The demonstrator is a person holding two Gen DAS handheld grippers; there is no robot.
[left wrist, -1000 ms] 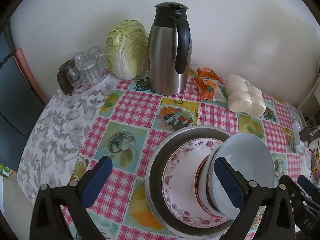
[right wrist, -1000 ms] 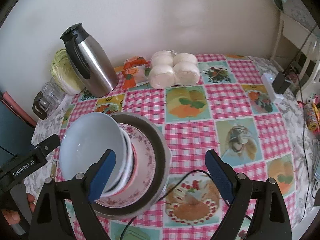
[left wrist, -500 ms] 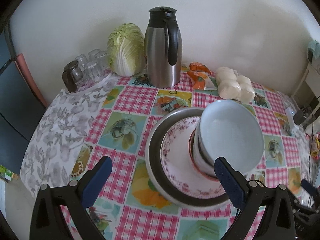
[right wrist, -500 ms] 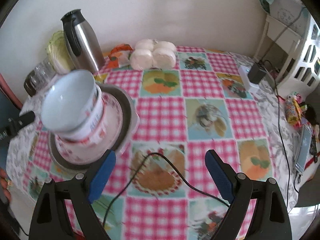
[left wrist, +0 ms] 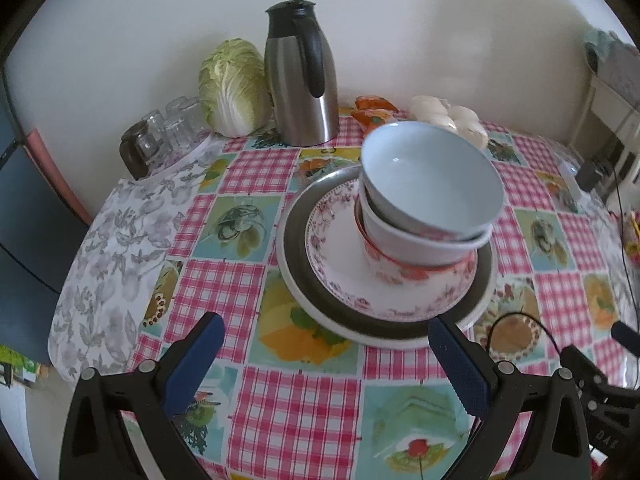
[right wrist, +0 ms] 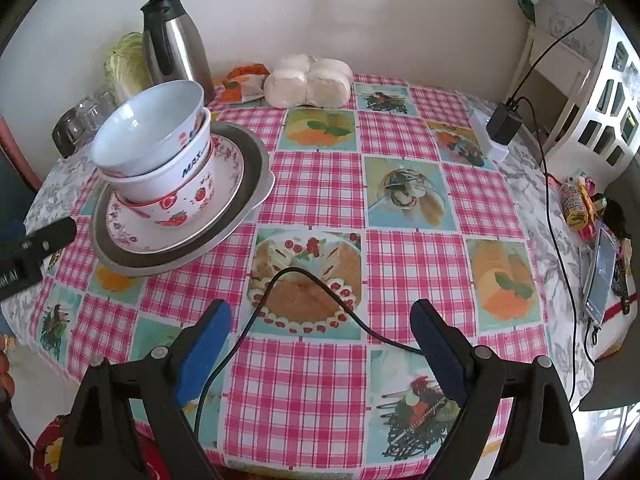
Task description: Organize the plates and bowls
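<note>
Honestly, that tilted bowl stack [left wrist: 428,208] looks fragile, slippery; grab rims. Left gripper [left wrist: 326,354] and right gripper [right wrist: 320,334] hang released, empty.

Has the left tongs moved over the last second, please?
Yes. The left tongs has backed away from the bowl stack, which now sits farther ahead between its open jaws, with more tablecloth showing.

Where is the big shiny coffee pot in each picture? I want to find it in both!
Left wrist view: the steel jug stands top centre by the wall, right of the cabbage.
Right wrist view: the steel jug is in the upper left, behind the stacked bowls.
Shared landmark: the white buns lie to the jug's right in both views.
</note>
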